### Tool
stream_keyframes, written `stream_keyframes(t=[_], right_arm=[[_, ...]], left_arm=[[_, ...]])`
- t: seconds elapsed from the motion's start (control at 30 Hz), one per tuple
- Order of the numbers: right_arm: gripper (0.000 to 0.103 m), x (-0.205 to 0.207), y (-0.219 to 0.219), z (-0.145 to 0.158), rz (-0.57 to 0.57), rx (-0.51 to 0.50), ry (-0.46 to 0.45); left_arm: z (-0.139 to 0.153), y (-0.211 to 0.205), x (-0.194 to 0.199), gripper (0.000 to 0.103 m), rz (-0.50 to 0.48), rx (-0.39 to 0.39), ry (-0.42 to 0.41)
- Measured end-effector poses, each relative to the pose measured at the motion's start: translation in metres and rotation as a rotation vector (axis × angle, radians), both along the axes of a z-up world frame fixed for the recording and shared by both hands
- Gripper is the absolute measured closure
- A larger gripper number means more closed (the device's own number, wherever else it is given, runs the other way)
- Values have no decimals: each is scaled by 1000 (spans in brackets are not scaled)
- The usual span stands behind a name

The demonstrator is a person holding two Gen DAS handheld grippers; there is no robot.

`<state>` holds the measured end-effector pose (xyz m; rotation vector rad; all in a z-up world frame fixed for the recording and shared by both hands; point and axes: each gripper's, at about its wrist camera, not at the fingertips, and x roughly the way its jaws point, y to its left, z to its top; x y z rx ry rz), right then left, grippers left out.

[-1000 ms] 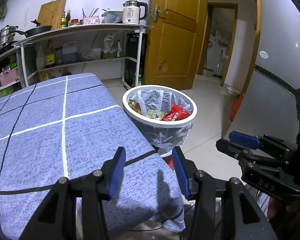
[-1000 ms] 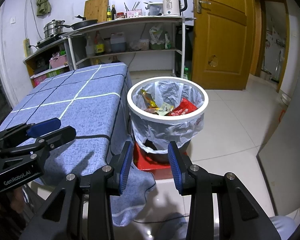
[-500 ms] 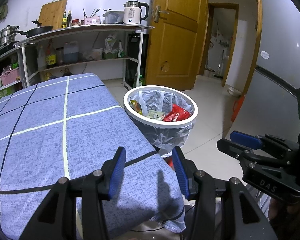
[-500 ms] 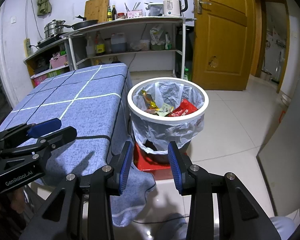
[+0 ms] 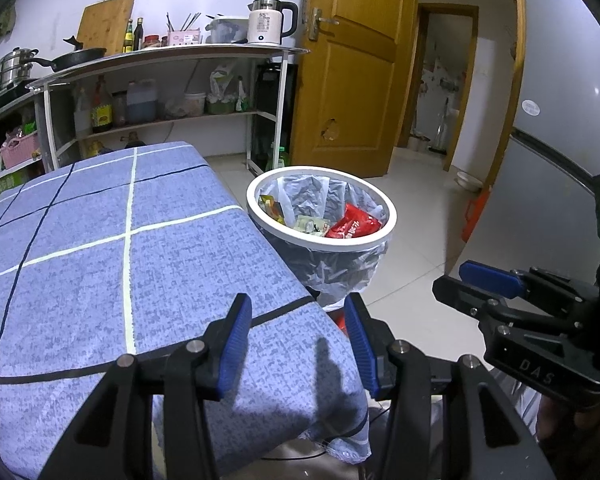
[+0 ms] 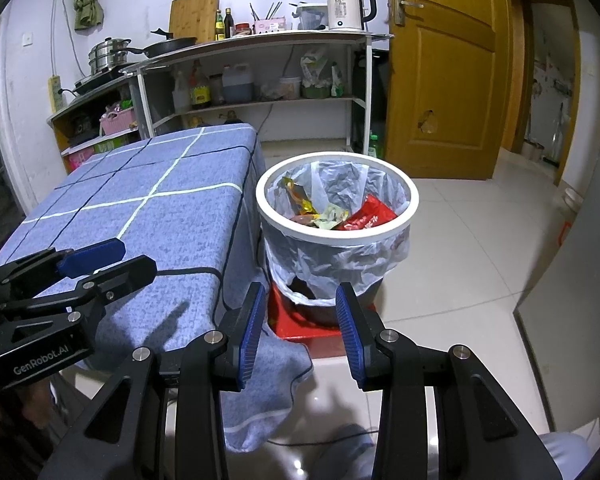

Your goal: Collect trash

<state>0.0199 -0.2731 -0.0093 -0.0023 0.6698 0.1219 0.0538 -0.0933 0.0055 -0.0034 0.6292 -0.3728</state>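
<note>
While both grippers hung over the near corner of the table [image 5: 100,248], nothing sat between their blue pads. The left gripper [image 5: 298,340] had its jaws spread fairly wide above the blue checked tablecloth [image 6: 172,216]; the right gripper [image 6: 300,328] stood with a narrower gap, also empty, pointing at the lined trash bin [image 6: 338,236]. Just beside the table's edge, that white-rimmed bin held the trash: a red wrapper [image 5: 352,224], a yellow wrapper [image 6: 300,200] and a crumpled pale packet [image 5: 312,225].
</note>
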Motion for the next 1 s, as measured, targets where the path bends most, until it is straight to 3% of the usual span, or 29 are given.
stream_keyframes(t=[1.0], right_arm=[[65, -1, -2, 1, -2, 4, -9]], left_arm=[[4, -6, -3, 53, 28, 0, -35]])
